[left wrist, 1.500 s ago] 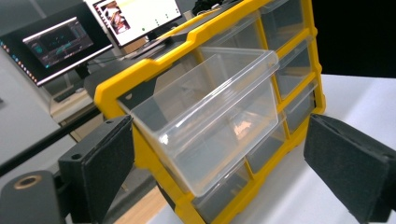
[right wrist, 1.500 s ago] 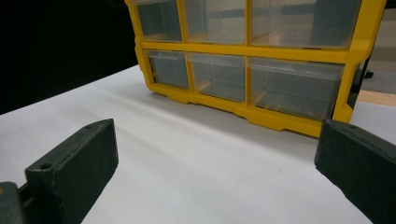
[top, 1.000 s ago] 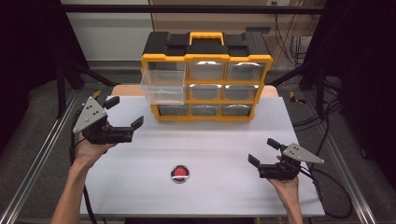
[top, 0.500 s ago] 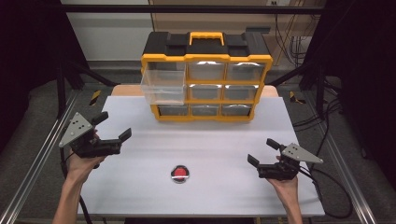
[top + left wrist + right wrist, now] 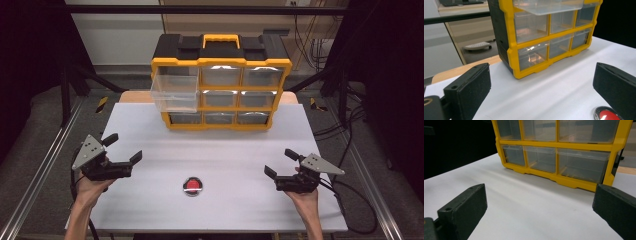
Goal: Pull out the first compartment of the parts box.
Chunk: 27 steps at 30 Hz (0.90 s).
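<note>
Left gripper (image 5: 122, 150), lower left of the high view: jaws wide apart, nothing btwn them, over the white table (image 5: 240, 150). Red round disc w/ metal rim (image 5: 192, 185) sits bottom centre, well apart from both grippers. Yellow drawer organiser (image 5: 220, 82) at top centre, its upper-left clear drawer (image 5: 174, 93) pulled out. Right gripper (image 5: 280, 162), lower right: jaws wide apart, empty.

No readable text, label, brand, number or sign anywhere: none on yellow-and-black plastic drawer cabinet (image 5: 222, 82), none on small round red-and-silver disc (image 5: 192, 185), none on white table (image 5: 225, 150).
</note>
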Available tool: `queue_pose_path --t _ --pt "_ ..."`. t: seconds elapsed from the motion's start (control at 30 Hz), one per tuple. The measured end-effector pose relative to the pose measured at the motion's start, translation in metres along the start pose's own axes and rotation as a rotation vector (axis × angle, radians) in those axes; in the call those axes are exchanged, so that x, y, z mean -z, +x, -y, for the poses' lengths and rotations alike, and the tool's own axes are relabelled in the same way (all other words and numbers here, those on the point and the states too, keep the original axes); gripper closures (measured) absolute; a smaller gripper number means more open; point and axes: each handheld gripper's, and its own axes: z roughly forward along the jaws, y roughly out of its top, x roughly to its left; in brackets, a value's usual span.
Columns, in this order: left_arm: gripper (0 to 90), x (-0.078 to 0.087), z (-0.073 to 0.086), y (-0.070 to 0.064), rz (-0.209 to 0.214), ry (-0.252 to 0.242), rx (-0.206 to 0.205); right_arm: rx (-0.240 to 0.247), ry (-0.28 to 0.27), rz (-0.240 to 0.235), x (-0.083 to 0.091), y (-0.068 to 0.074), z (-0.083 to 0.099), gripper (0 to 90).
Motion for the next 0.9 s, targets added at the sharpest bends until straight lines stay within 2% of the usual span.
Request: queue_pose_path --t 0.13,0.27,0.5,0.77,0.8,0.9 --pt "1.7 -0.004 0.005 -0.004 0.006 0.019 -0.007 -0.001 -0.002 0.002 0.001 0.0 0.0 0.3" --pt "1.6 -0.01 0.012 -0.013 0.028 0.055 -0.017 -0.001 -0.004 0.0 0.001 0.0 0.0 0.3" --pt "1.7 -0.021 0.022 -0.019 0.057 0.115 -0.022 -0.001 -0.011 0.004 0.002 -0.001 -0.001 0.3" --pt "2.6 -0.028 0.028 -0.027 0.073 0.127 -0.026 -0.003 -0.003 0.003 0.001 -0.001 -0.001 0.3" --pt "2.6 -0.03 0.029 -0.03 0.09 0.129 -0.023 -0.001 -0.007 0.004 0.002 -0.001 -0.001 0.3" --pt "2.5 -0.033 0.03 -0.035 0.105 0.135 -0.024 -0.001 -0.008 0.004 0.002 -0.001 -0.001 0.3"
